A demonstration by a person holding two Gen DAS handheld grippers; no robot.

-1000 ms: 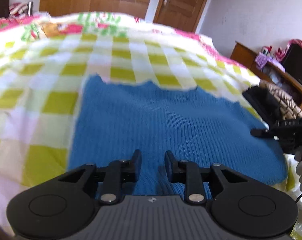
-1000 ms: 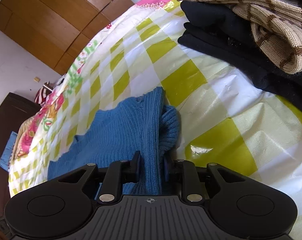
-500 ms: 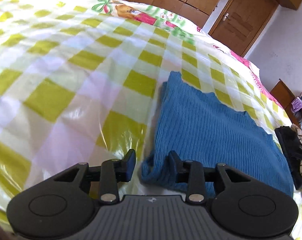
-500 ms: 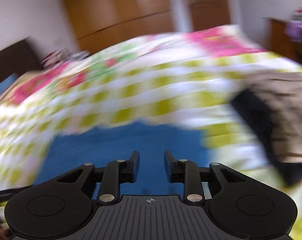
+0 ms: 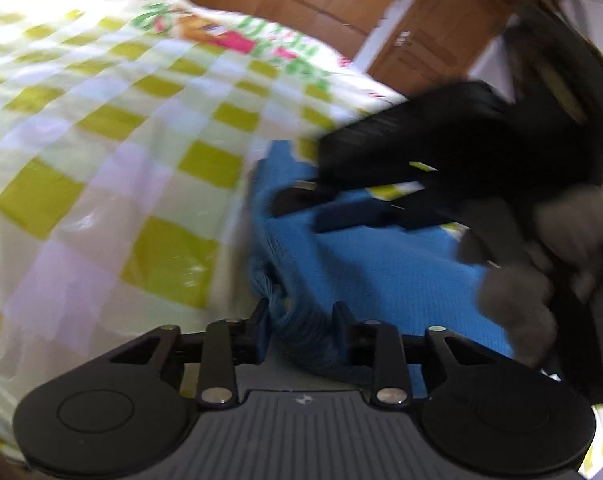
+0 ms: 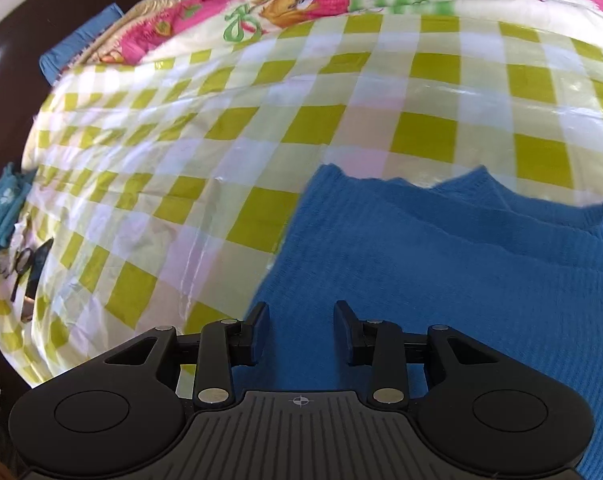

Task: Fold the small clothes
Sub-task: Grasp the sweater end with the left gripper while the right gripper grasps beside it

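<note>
A blue knitted sweater (image 6: 441, 264) lies folded flat on the yellow-and-white checked bedspread (image 6: 261, 120). In the left wrist view the sweater (image 5: 381, 272) has a bunched corner lying between the fingers of my left gripper (image 5: 301, 320), whose jaws stand apart around it. My right gripper (image 6: 301, 324) is open and empty just above the sweater's near left edge. In the left wrist view the right gripper (image 5: 381, 200) shows blurred over the sweater, held by a gloved hand (image 5: 541, 272).
Wooden wardrobes and a door (image 5: 421, 40) stand behind the bed. A dark headboard (image 6: 41, 20) is at the left in the right wrist view. Scissors and small items (image 6: 25, 268) and a teal cloth (image 6: 1, 208) lie at the bed's left edge.
My right gripper let go of the sweater's sleeve, opened and swung left over the sweater. My left gripper moved to the sweater's left corner, which now lies between its fingers.
</note>
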